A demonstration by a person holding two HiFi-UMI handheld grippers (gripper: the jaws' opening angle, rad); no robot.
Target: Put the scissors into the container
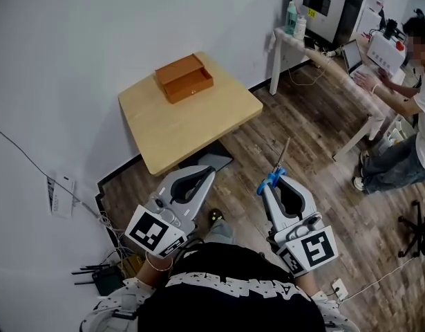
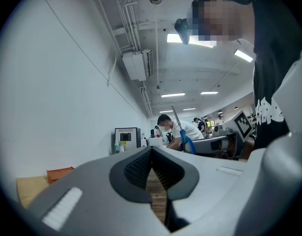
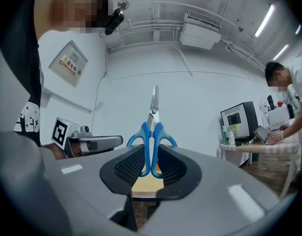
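An orange wooden container (image 1: pixel 184 78) with a drawer sits at the far side of a small light-wood table (image 1: pixel 198 123) against the wall. My right gripper (image 1: pixel 271 183) hangs over the floor short of the table. It is shut on the blue handles of the scissors (image 1: pixel 278 168), whose blades point forward and up. In the right gripper view the handles (image 3: pixel 163 134) stand squeezed between the pads and the blades rise above them. My left gripper (image 1: pixel 211 170) is level beside it, shut with nothing in it; its pads meet at the tip (image 2: pixel 151 150). The container (image 2: pixel 60 173) shows far left there.
A person (image 1: pixel 412 109) sits at a white desk (image 1: pixel 336 64) at the right, with a monitor (image 1: pixel 323 5) and bottles (image 1: pixel 293 19). A router and cables (image 1: pixel 101 275) lie on the floor at lower left. A chair base (image 1: pixel 416 234) stands at far right.
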